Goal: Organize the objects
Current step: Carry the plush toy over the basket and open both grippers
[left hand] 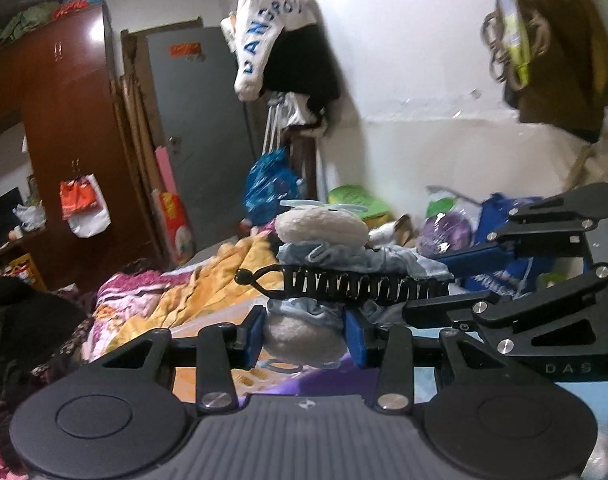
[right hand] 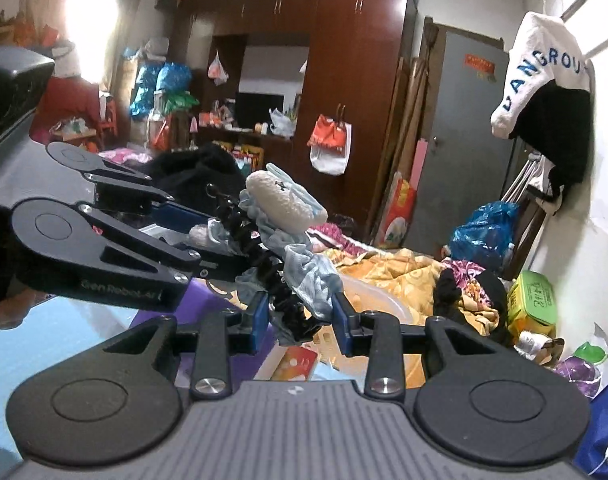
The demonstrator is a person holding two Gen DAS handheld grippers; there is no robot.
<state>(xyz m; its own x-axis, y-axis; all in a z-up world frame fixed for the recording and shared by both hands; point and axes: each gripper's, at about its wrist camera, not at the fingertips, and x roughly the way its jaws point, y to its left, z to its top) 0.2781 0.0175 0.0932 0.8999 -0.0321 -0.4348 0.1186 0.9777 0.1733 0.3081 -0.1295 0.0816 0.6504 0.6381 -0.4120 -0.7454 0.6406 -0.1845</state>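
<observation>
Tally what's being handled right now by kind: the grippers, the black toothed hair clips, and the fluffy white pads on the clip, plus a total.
grippers: 2 (left gripper, right gripper)
black toothed hair clip: 1
fluffy white pads: 2 (upper, lower, which sits between the left gripper's fingers)
total: 5

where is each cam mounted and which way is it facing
Left wrist: sits on the left gripper, facing the white wall and grey door; its blue pads clamp the fluffy end of a black hair clip; the right gripper enters from the right.
Right wrist: sits on the right gripper, facing the brown wardrobe; the left gripper enters from the left.
Shared: clip, door, wardrobe, hanging white garment.
</observation>
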